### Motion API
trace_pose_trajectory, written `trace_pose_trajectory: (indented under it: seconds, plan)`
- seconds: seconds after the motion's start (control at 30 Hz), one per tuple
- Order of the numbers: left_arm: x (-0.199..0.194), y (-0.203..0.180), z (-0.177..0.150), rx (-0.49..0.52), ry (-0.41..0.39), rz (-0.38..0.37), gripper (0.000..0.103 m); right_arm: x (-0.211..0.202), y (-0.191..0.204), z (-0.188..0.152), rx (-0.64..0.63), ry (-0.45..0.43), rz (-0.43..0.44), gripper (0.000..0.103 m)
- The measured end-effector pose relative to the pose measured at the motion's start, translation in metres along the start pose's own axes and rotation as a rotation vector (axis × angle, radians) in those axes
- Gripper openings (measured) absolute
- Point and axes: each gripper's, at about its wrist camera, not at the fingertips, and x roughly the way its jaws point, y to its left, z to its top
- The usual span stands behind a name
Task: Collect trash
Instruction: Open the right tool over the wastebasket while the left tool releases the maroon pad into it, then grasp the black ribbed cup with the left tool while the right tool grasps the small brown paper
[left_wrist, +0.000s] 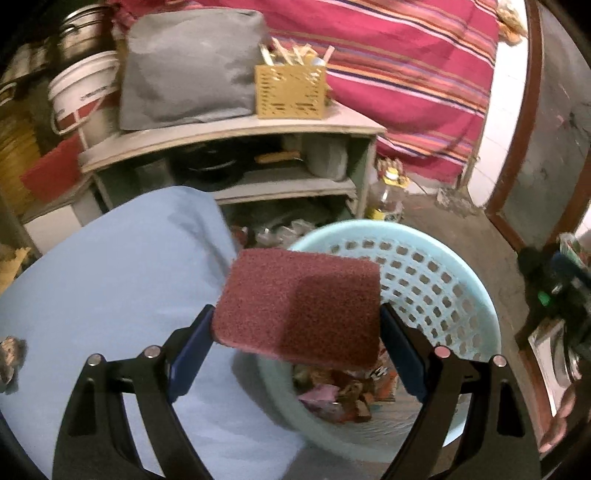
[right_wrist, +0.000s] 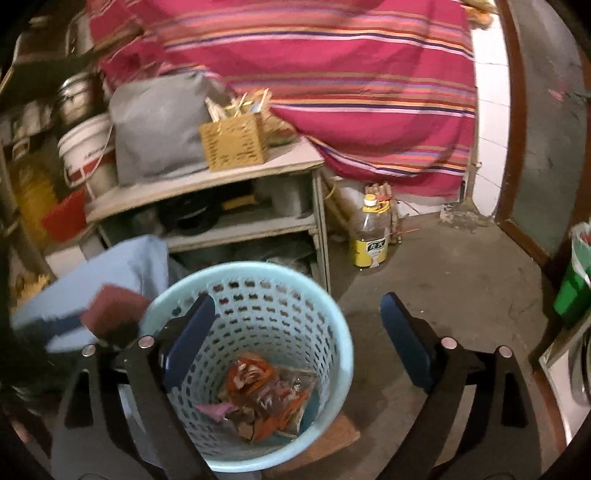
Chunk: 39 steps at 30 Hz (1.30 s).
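Note:
My left gripper (left_wrist: 297, 317) is shut on a maroon scouring pad (left_wrist: 299, 302) and holds it over the near rim of a light blue perforated trash basket (left_wrist: 436, 273). Wrappers and scraps (left_wrist: 343, 395) lie in the basket's bottom. In the right wrist view my right gripper (right_wrist: 297, 321) is open and empty above the same basket (right_wrist: 332, 332), with the trash (right_wrist: 262, 395) inside. The pad (right_wrist: 110, 306) and left gripper show at the left there.
A light blue cloth-covered table (left_wrist: 110, 288) is at the left, with a scrap (left_wrist: 11, 354) on its edge. A wooden shelf unit (right_wrist: 258, 173) holds a grey bag and yellow box. An oil bottle (right_wrist: 371, 236) stands on the concrete floor. A striped red cloth (right_wrist: 351, 92) hangs behind.

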Motion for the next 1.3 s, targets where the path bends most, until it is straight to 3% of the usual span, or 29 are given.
trace_pose_trajectory:
  seconds: [0.37, 0.57, 0.73, 1.0, 1.13, 1.3]
  plan:
    - [0.018, -0.003, -0.001, -0.004, 0.018, -0.053, 0.091, 0.006, 0.012, -0.002, -0.024, 0.020, -0.002, 0.090]
    - [-0.007, 0.035, -0.012, -0.058, -0.013, -0.021, 0.091, 0.011, 0.032, -0.003, -0.055, 0.036, 0.015, 0.090]
    - [-0.046, 0.102, -0.035, -0.099, -0.041, 0.094, 0.092, 0.016, 0.075, -0.006, -0.087, 0.047, 0.080, 0.095]
    - [-0.097, 0.236, -0.081, -0.180, -0.039, 0.355, 0.096, 0.030, 0.171, -0.022, -0.189, 0.087, 0.171, 0.099]
    - [-0.112, 0.312, -0.106, -0.323, -0.030, 0.445, 0.096, 0.039, 0.224, -0.036, -0.267, 0.124, 0.210, 0.099]
    - [-0.113, 0.374, -0.132, -0.460, -0.006, 0.518, 0.096, 0.045, 0.281, -0.053, -0.314, 0.166, 0.271, 0.099]
